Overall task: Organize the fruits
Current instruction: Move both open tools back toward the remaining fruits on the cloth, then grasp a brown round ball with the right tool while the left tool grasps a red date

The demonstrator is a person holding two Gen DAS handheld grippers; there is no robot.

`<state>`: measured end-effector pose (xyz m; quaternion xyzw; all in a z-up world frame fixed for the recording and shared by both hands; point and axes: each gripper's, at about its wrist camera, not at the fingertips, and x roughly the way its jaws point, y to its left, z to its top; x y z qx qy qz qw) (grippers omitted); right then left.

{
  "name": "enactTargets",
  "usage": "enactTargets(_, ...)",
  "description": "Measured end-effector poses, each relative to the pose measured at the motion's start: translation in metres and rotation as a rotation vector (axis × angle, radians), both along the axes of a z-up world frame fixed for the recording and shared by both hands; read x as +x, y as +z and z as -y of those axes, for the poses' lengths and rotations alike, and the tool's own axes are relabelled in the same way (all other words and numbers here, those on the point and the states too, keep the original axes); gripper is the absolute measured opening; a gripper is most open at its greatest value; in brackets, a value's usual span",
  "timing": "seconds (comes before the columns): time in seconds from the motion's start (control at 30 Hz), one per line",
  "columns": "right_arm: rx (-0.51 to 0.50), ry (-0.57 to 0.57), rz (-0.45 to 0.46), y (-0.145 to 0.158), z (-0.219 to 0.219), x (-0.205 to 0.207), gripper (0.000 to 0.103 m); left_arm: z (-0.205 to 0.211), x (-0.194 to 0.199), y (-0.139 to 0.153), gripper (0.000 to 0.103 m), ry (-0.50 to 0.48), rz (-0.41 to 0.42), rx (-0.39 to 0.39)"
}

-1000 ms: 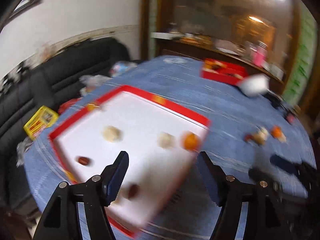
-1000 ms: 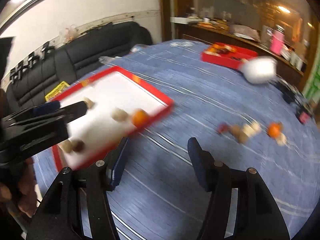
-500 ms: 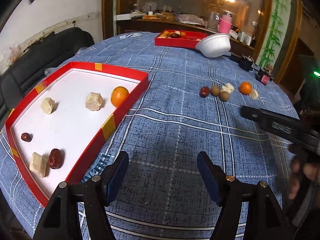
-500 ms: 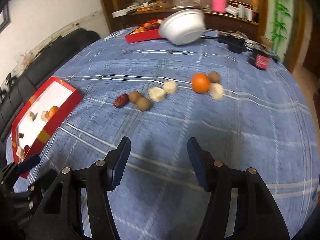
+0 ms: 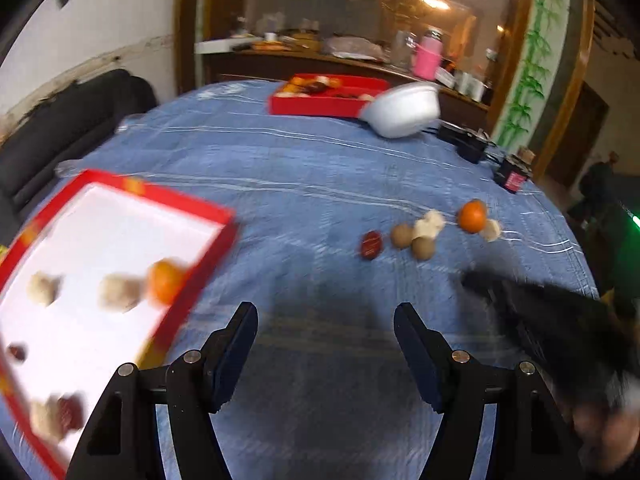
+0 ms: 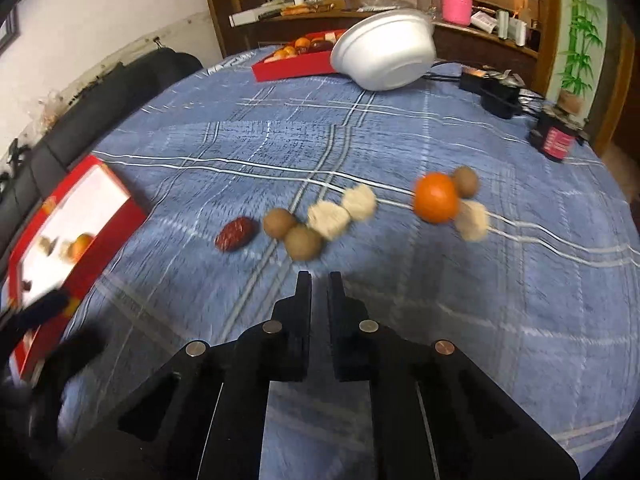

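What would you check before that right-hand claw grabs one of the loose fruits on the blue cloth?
1. right gripper open enough: not ok, jaws nearly shut, holding nothing.
2. Target in front: ok, brown fruit just ahead.
3. Target separate from neighbours: not ok, it touches another brown fruit and a pale piece.
4. red tray has room: ok.
5. left gripper out of the way: ok, open, empty.
6. Sharp view: not ok, blurred.

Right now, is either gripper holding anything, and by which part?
Nothing is held. The left gripper is wide open above the tablecloth; the right gripper is nearly shut with nothing between its fingers, just short of the loose fruit.
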<state>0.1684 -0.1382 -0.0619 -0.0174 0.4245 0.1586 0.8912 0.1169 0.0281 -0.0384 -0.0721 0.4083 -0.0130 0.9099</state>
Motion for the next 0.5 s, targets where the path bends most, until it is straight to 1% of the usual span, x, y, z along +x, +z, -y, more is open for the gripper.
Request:
enactTargets(0.1,0.033,-0.013,0.013,0.005,0.021,-0.021,0.006,0.022,0.029,-0.005,0.069,-0.055,-0.014,0.005)
enactTargets(0.17,0.063,-0.028,0.015,0.006,0.033,-0.027,0.006,0.034,0.045,-0.011,0.068,-0.074,-0.032,0.034)
enactTargets(0.2,0.076,-0.038,0.021,0.007,0.038,-0.028,0.006,0.037,0.051,-0.014,0.064,-0.083,-0.039,0.045)
enactTargets(0.23,0.085,-0.044,0.024,0.008,0.041,-0.029,0.006,0.040,0.056,-0.017,0.056,-0.085,-0.046,0.056)
enactTargets(0.27,0.102,-0.049,0.023,0.009,0.044,-0.026,0.006,0.042,0.063,-0.023,0.054,-0.090,-0.066,0.070)
enactTargets(0.33,0.120,-0.046,0.024,0.009,0.047,-0.026,0.006,0.042,0.071,-0.029,0.053,-0.090,-0.090,0.071)
enactTargets(0.43,0.135,-0.036,0.016,0.003,0.047,-0.024,0.007,0.042,0.075,-0.032,0.053,-0.089,-0.073,0.083)
enactTargets(0.47,0.143,-0.029,-0.001,0.000,0.048,-0.022,0.007,0.043,0.075,-0.032,0.045,-0.097,-0.068,0.110)
enactTargets(0.5,0.152,-0.021,-0.028,-0.004,0.047,-0.020,0.007,0.044,0.074,-0.033,0.028,-0.097,-0.060,0.137)
